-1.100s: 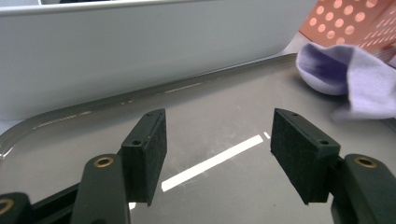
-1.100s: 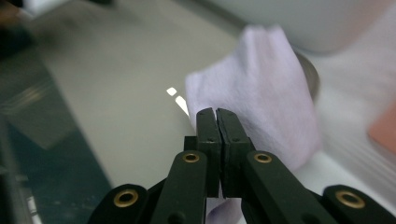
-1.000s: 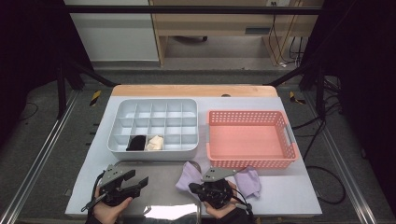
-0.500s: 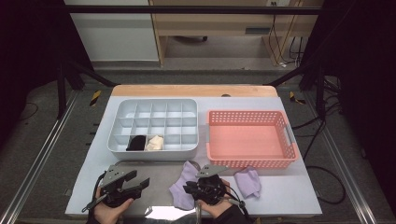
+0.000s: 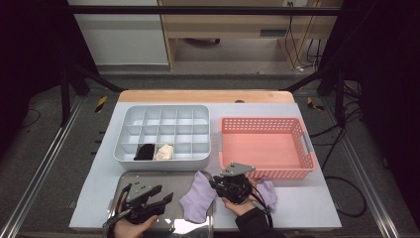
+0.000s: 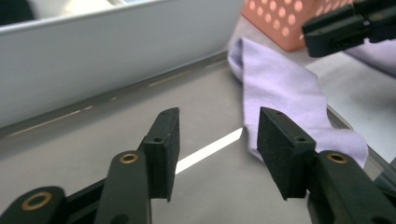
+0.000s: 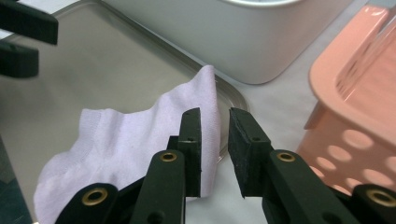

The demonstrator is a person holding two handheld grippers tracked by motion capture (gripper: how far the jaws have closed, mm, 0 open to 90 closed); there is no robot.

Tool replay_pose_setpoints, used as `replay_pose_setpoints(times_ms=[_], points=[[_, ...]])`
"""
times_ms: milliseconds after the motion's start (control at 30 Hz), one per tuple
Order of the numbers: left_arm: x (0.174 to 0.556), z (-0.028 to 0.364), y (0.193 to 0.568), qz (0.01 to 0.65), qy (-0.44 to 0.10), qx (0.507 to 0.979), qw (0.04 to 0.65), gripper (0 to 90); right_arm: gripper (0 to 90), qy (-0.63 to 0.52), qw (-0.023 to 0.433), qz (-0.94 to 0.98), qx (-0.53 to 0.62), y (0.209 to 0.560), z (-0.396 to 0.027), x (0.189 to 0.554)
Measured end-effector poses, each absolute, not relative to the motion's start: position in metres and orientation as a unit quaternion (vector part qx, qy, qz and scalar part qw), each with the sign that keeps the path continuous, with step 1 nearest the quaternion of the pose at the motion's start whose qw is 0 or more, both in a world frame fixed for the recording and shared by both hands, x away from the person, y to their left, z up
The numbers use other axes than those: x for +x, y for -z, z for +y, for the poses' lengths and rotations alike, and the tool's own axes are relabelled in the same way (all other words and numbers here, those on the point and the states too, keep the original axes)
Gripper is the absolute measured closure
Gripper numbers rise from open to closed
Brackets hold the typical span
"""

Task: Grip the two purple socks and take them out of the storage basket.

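A lilac sock (image 5: pixel 195 201) (image 7: pixel 140 135) (image 6: pixel 280 93) lies flat, half on the steel tray (image 5: pixel 148 179) and half on the white table. My right gripper (image 5: pixel 214 183) (image 7: pixel 215 116) hovers at the sock's right edge. Its jaws have just been opening; the narrow gap is empty, so it is open. My left gripper (image 5: pixel 165 193) (image 6: pixel 215 126) sits low over the tray, pointing at the sock. Its jaws have just been closing but stand apart with nothing between them. A second lilac sock (image 5: pixel 267 191) lies right of the right hand.
A grey compartment box (image 5: pixel 163 166) behind the tray holds a black sock (image 5: pixel 144 151) and a cream sock (image 5: pixel 164 151) in its front row. A pink perforated basket (image 5: pixel 262 120) (image 7: pixel 355 93) stands to its right, close to my right gripper.
The lilac sock was drawn left and laid down across the tray's corner; the right jaws let go and pulled back from it. The left gripper moved right toward the sock, its jaws narrowing.
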State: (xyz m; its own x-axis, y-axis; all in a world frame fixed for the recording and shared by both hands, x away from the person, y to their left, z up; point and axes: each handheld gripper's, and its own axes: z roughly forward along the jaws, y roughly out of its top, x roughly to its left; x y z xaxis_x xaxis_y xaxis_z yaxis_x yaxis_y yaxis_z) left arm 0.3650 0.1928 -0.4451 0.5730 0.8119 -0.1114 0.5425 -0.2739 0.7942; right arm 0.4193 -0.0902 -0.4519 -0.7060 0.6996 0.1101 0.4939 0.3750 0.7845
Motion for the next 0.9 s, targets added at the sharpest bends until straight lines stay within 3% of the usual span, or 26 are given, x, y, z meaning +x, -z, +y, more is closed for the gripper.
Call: replay_pose_setpoints(times_ms=[367, 667, 900], points=[[0.371, 0.158, 0.47, 0.421, -0.144, 0.811, 0.381, 63.9, 74.9, -0.408, 0.11, 0.828, 0.369, 0.469, -0.085, 0.423], [0.372, 0.154, 0.475, 0.417, -0.141, 0.813, 0.381, 86.2, 87.0, -0.394, 0.094, 0.839, 0.365, 0.47, -0.084, 0.422], [0.374, 0.157, 0.471, 0.407, -0.129, 0.816, 0.391, 87.5, 87.3, -0.408, 0.091, 0.837, 0.354, 0.46, -0.089, 0.411]])
